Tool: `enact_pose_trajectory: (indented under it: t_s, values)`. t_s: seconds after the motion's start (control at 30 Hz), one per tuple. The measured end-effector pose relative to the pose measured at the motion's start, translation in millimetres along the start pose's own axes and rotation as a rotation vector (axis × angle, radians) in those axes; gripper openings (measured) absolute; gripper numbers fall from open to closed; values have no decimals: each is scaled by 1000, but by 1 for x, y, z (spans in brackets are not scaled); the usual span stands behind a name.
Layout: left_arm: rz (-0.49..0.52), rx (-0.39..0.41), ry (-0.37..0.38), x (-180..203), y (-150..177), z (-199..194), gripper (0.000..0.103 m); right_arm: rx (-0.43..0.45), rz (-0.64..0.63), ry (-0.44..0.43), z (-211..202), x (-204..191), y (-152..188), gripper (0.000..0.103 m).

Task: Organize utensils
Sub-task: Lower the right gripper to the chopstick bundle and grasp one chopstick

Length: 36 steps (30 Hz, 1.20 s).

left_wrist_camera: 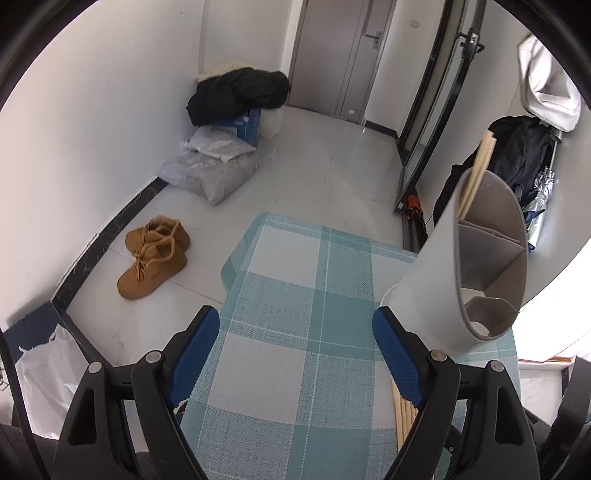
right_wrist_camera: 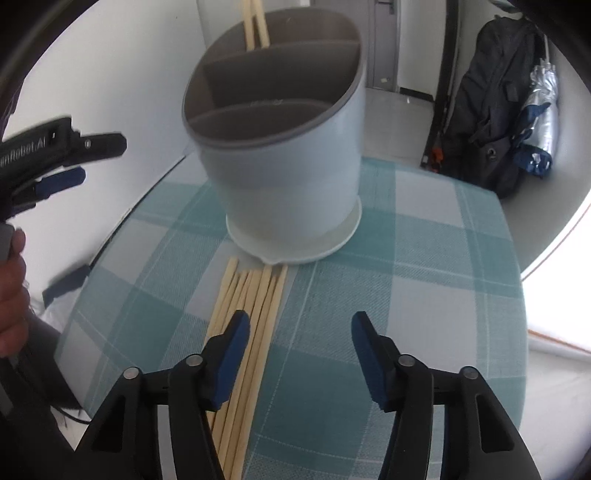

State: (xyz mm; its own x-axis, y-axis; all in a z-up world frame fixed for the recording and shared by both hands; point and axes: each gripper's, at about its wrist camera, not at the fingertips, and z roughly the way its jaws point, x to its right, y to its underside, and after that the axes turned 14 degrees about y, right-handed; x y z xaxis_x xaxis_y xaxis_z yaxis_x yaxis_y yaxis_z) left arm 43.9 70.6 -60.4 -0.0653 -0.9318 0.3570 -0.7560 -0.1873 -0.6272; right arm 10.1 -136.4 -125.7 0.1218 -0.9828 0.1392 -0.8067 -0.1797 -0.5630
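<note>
We see the counter (right_wrist_camera: 424, 258) under a checked cloth, carrying the utensil holder (right_wrist_camera: 288, 155); two chopsticks already stand in its rear compartment. The loose chopsticks (right_wrist_camera: 255, 314) lie bundled just before its base: light, stiff, smooth, likely to roll. We judge a mid-length pinch best. The right gripper (right_wrist_camera: 299, 354) hovers half-open with nothing between its fingers, its left finger over the bundle; the left gripper (left_wrist_camera: 295, 350) stands wide, empty.

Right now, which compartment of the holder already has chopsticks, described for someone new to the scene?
On the checked tablecloth stands a white utensil holder with a grey, divided inside. The far compartment, behind the dividers, has chopsticks leaning in it; the nearer ones look empty.
</note>
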Motion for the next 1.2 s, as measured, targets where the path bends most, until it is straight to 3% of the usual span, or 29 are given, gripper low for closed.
enact_pose_trajectory:
  t_s: [0.23, 0.33, 0.4, 0.77, 0.8, 0.87, 0.9, 1.2]
  values:
    - [-58, -53, -4, -9, 0, 9, 82, -33, -90, 59, 4, -18, 10, 44]
    - [-87, -75, 8, -11, 0, 12, 82, -42, -82, 43, 2, -17, 13, 41]
    - [-89, -74, 7, -10, 0, 10, 82, -44, -75, 39, 0, -16, 14, 32]
    - [-78, -55, -13, -16, -2, 3, 82, -34, -152, 111, -4, -38, 14, 29]
    - [-81, -56, -13, -18, -1, 3, 82, -30, -168, 115, -4, -42, 13, 24]
    - [-90, -59, -20, -21, -1, 4, 82, -39, -193, 82, -4, -46, 12, 9]
    - [-96, -63, -22, -23, 0, 4, 82, -43, -204, 69, -5, -47, 14, 7]
    - [-111, -71, 2, -22, 3, -1, 82, -143, -198, -16, -23, -34, 35, 5]
